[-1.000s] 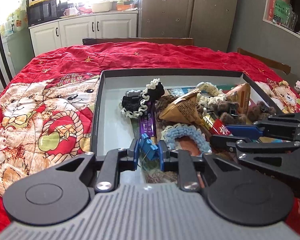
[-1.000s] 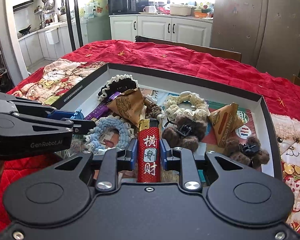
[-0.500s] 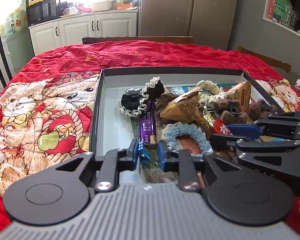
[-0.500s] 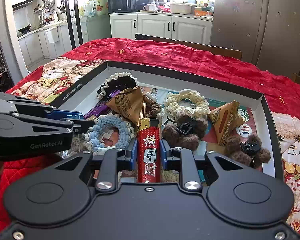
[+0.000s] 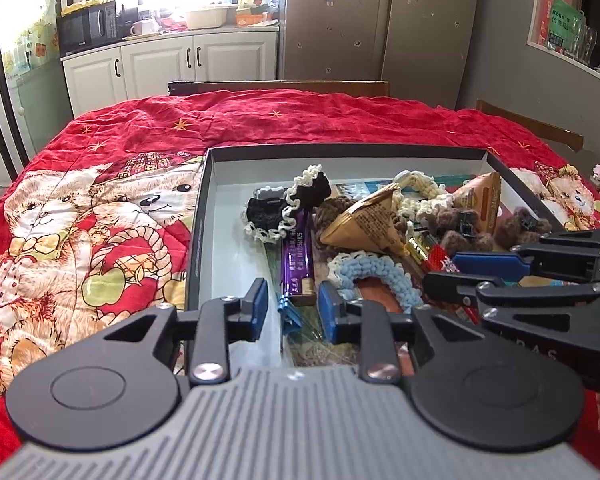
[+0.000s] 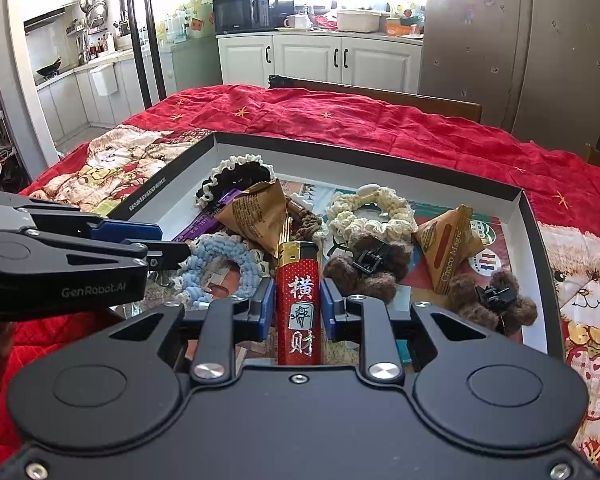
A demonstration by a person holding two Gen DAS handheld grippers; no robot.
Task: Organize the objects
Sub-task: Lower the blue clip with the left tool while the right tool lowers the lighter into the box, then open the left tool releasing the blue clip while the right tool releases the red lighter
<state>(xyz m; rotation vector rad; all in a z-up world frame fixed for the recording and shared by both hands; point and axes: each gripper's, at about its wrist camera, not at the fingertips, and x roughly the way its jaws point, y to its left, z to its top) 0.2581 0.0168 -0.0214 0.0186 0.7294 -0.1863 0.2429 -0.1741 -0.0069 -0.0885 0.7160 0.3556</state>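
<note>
Opening wide, the left gripper (image 5: 290, 306) is letting go of the small blue clip (image 5: 287, 312) that its jaws were pinching a second ago; half a second ago the gap was only starting to show, and now both pads are standing clear of the clip, which is lying loose between them, a little left of the middle, on the floor of the box (image 5: 224, 240). By my judgement that means this piece is being delivered into the box and the left side is free for the next item. Beside it the right gripper (image 6: 298, 308) is also beginning to part its jaws around the red lighter (image 6: 299, 304), which was clamped tight a second ago; in the right wrist view the lighter is standing lengthwise between the pads with its gold cap at the far end, and thin slivers of daylight are appearing on both sides, so I am reading it as being released rather than held, though the gap is slim. The lighter is sitting at the near edge of the box, just right of the blue scrunchie (image 6: 220, 264) and just left of a brown fuzzy clip (image 6: 364, 268). Both grippers are hovering side by side over the near rim, the box resting on the red quilt (image 5: 260, 120) covering the table.
</note>
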